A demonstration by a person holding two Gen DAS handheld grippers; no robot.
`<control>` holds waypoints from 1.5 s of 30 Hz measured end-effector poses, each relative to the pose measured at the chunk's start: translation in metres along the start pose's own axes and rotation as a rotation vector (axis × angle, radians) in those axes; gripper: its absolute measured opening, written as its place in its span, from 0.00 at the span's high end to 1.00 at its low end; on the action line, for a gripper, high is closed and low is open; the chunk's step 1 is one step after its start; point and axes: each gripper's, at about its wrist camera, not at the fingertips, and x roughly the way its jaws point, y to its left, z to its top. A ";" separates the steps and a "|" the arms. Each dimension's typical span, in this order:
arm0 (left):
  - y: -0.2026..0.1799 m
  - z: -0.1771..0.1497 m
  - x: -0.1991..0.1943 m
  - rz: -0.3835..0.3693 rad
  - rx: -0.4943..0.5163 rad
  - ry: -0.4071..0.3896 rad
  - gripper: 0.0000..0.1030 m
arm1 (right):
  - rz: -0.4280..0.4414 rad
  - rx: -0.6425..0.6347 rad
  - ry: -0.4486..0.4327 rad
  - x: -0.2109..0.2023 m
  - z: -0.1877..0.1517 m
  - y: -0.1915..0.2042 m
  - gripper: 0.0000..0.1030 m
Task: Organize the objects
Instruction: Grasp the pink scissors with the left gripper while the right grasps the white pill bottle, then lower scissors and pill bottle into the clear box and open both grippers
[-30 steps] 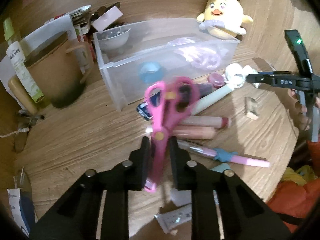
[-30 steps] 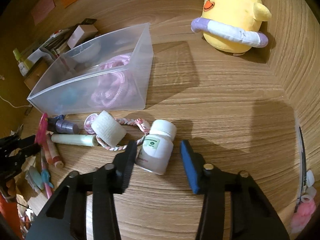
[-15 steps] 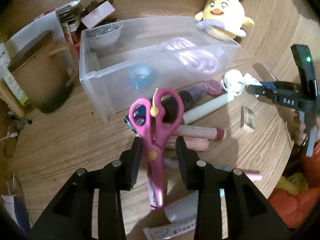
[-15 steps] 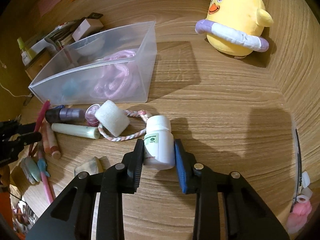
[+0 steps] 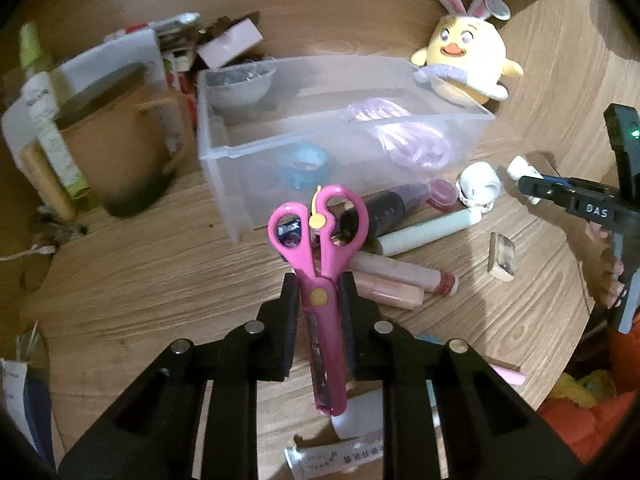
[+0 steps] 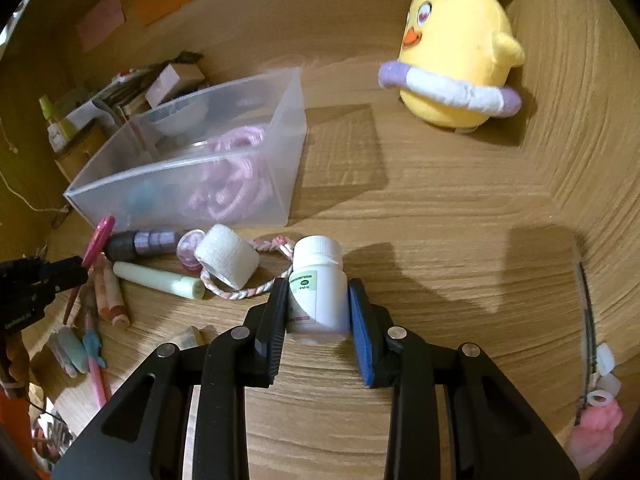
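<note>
Claws (image 5: 319,294) downtilted, scissors (image 5: 320,264) pinched.

A home, by the look of it. A wooden table (image 6: 440,208) holds a plush chick (image 6: 456,60), cosmetics (image 5: 400,276) and a storage bin (image 5: 340,136).

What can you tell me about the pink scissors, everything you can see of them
The pink scissors look like plastic child-safe ones, with two oval handle loops, a yellow pivot button and a yellow clip between the loops. Blades closed, they are clamped just below the pivot in the left gripper, handles pointing away toward the clear plastic bin, blade tip toward the camera, above the wooden table.
</note>
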 end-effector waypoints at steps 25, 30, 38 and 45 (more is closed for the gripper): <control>-0.009 0.039 -0.069 0.018 -0.004 -0.217 0.82 | 0.102 -0.087 -0.221 -0.055 0.047 0.056 0.74; -0.008 0.062 -0.058 0.005 -0.009 -0.235 0.82 | 0.113 -0.104 -0.221 -0.042 0.069 0.064 0.74; 0.004 0.094 -0.016 0.025 -0.031 -0.169 0.82 | 0.088 -0.159 -0.152 -0.001 0.090 0.083 0.74; 0.018 0.109 0.023 0.024 -0.058 -0.072 0.82 | 0.099 -0.205 -0.064 0.039 0.099 0.100 0.74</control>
